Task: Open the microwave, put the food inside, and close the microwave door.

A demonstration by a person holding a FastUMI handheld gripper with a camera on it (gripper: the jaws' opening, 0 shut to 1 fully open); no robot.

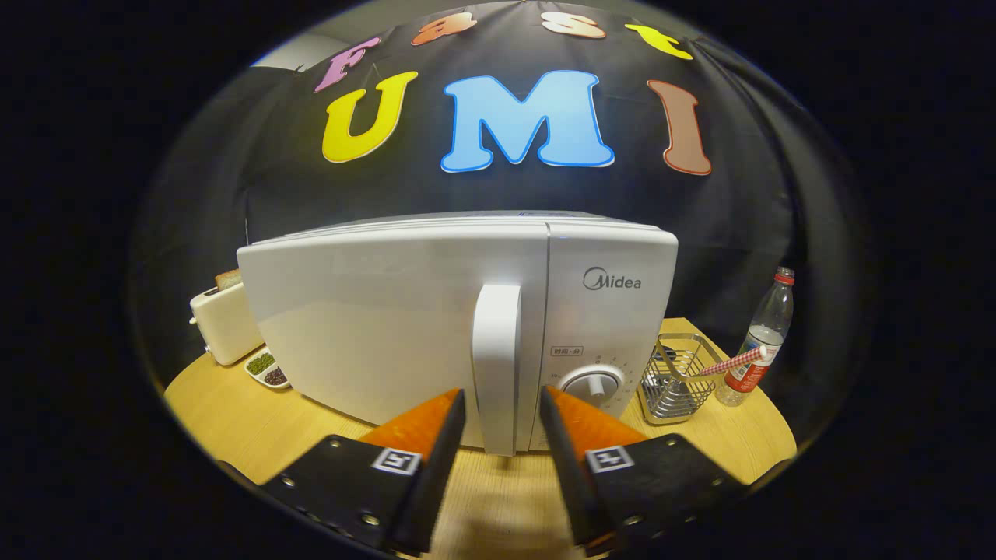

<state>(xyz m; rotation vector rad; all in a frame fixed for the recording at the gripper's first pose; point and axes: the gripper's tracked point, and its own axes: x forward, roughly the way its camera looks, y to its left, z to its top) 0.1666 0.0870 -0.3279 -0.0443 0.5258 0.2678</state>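
Microwave [405,327] sits at the middle of the frame on the tabletop [257,435], door shut, and I cannot see inside it, so whether food is already in there I cannot tell. A shut door would fit both a stage ahead of opening and one after closing.

Going left to right: at the left, half behind the microwave, stands a toaster [224,327] with a slice poking out of its top, and just below it a small dish [267,369] of two dark fillings. Then comes the wide door, and at its right edge the upright handle [496,365], placed there so the door swings from that side. My claw [502,412] is at the lower middle, fingers moderately wide, one on each side of the handle and neither pressing it; the handle stands right between them. Right of the handle is the dial [593,383]. Further right sit a wire basket [675,379] and a bottle [761,342], with a checked straw-like stick [731,362] across them.
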